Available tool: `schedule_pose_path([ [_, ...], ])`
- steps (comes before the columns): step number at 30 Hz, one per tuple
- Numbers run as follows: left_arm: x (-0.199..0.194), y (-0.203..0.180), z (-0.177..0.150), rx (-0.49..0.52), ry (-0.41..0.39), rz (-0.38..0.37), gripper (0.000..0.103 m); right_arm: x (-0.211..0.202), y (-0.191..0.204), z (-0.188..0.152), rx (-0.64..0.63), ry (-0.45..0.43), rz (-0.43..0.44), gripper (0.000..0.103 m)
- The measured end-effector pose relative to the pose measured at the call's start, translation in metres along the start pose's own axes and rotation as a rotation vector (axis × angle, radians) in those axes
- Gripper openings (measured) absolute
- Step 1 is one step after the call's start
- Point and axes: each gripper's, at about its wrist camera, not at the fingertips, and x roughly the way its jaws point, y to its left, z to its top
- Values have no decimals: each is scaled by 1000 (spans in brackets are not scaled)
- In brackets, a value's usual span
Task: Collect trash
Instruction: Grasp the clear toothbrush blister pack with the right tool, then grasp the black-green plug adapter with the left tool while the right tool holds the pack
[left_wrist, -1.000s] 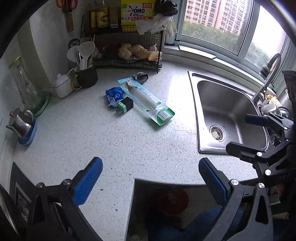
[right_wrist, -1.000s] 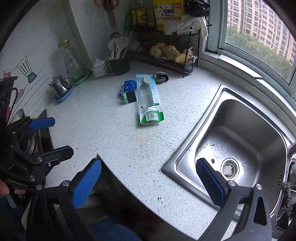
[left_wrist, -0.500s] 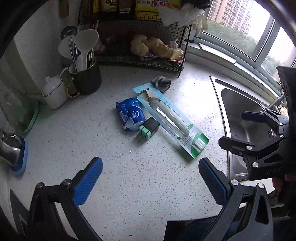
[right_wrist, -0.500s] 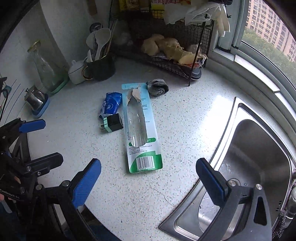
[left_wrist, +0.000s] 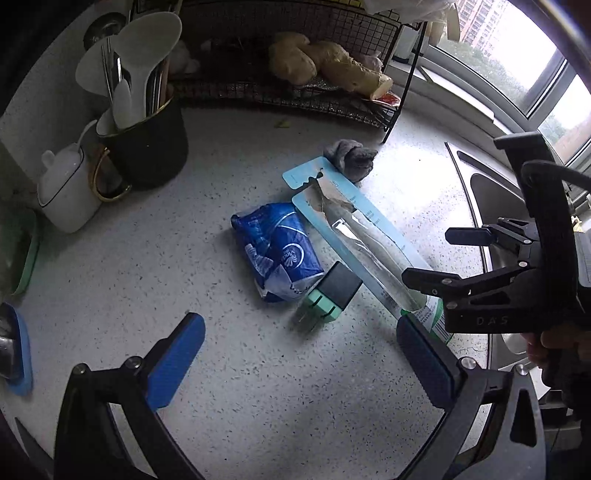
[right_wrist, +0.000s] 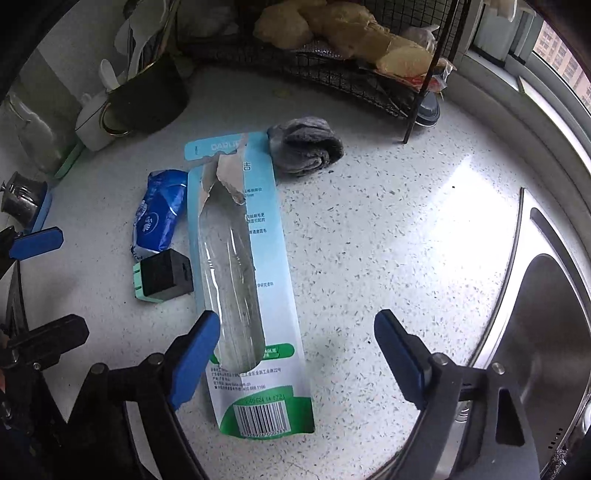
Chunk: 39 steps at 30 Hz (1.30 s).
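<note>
A torn toothbrush pack, light blue and green card under clear plastic, lies lengthways on the speckled counter. My right gripper hangs over the pack's lower end with its jaws closing. The left pad is at the pack's edge and neither pad presses on it. To the pack's left lie a crumpled blue wrapper and a black and green plug block. My left gripper stands open over bare counter just short of the plug block and blue wrapper. The pack runs diagonally beyond them.
A grey cloth sits at the pack's top end. Behind it stand a black wire rack with ginger roots, a black utensil cup and a white lidded pot. The steel sink is to the right.
Both grippers have come forward and down toward the trash, which now looks much larger. The right jaws have narrowed and now straddle the pack's lower end.
</note>
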Motion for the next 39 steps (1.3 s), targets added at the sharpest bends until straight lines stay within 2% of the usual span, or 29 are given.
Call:
schedule_pose_path([
  [3,3,1,1,5,7,-1,103,12,-2,3,7,39,17,70],
  [7,6,4,-4,5,22,-7,103,13,-4,3,12,43,47,65],
  [10,6,7,-10,-1,33,-7,103,12,-3,3,11,55,103,51],
  [12,5,8,-14,0,35,-9,103,11,-1,2,18,66,143,36],
  [13,4,9,-15,1,36,-8,103,12,0,5,27,72,170,33],
  [14,4,9,-16,2,38,-7,103,12,0,4,33,75,174,21],
  [19,-3,12,-24,2,32,-8,103,8,10,0,-15,84,157,21],
  [26,-10,7,-28,24,25,-21,103,-10,17,-25,-5,30,96,20],
  [32,-2,-3,-18,102,31,-28,103,-41,6,-46,57,6,81,20],
  [39,25,-9,3,215,69,-97,92,-61,-20,-65,128,-11,68,20],
])
